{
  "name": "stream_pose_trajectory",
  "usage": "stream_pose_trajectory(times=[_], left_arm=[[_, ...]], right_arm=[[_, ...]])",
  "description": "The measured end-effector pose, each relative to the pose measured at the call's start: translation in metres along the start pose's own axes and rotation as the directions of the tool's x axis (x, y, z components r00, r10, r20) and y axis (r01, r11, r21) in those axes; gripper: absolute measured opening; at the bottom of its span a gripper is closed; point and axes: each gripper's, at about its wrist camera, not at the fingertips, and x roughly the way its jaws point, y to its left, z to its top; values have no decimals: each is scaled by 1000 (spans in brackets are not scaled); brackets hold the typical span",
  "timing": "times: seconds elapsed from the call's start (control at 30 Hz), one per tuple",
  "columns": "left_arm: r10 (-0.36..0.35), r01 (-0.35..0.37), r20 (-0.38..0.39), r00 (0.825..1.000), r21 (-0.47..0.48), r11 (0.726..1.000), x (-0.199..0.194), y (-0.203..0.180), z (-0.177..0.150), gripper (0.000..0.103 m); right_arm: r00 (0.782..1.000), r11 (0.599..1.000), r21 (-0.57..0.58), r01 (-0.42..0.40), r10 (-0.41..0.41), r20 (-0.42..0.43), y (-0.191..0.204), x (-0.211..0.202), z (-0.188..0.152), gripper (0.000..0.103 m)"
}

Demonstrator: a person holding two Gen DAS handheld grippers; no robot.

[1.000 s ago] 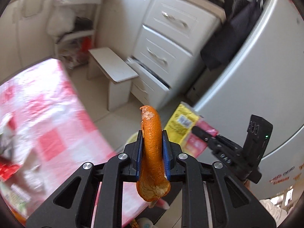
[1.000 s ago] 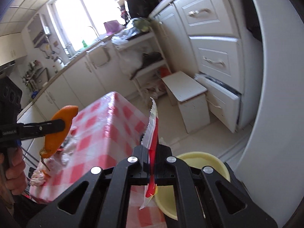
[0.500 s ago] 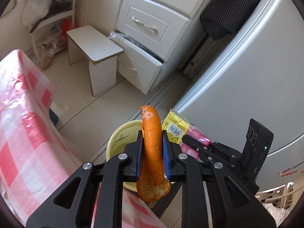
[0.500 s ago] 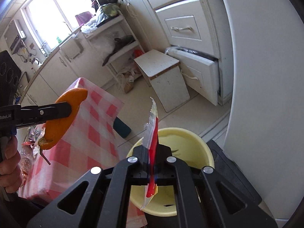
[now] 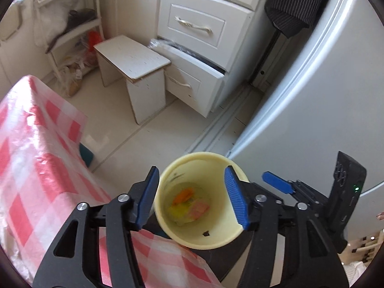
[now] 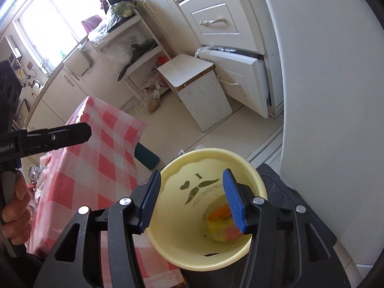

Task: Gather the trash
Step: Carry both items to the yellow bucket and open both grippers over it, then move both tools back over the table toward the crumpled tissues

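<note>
A pale yellow bin [image 5: 230, 240] stands on a black stool beside the table; it also shows in the right wrist view [image 6: 182, 247]. At its bottom lie an orange peel [image 5: 183, 194] and a yellow and pink wrapper [image 5: 198, 210]; both show in the right wrist view, the peel [image 6: 219, 212] and the wrapper [image 6: 222, 230]. My left gripper [image 5: 193, 198] is open and empty above the bin. My right gripper [image 6: 192, 200] is open and empty above the bin. The left gripper's finger [image 6: 60, 135] shows at left in the right wrist view.
A red and white checked tablecloth [image 5: 28, 168] covers the table at left. A white stool [image 5: 134, 72], white drawers [image 5: 196, 55] with the lowest pulled open, and a fridge [image 5: 312, 96] stand beyond the bin. A cluttered shelf rack [image 6: 134, 48] is at the back.
Both grippers moved over the bin and opened. The orange peel dropped from the left gripper and the wrapper from the right; both now lie in the bin.
</note>
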Motion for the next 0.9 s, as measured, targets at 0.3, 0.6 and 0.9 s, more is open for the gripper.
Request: stream_pose_trajectory(times=[0.3, 0.6, 0.9], left_arm=[[115, -112, 139, 984, -27, 993, -70, 16, -9, 62], [272, -251, 249, 929, -112, 961, -168, 61, -60, 68], [589, -438, 175, 789, -512, 739, -285, 187, -223, 73]], right_arm=[[997, 998, -41, -54, 56, 51, 41, -29, 9, 58], [977, 977, -119, -175, 187, 102, 118, -64, 17, 62], [911, 899, -213, -384, 406, 71, 229, -82, 7, 75]])
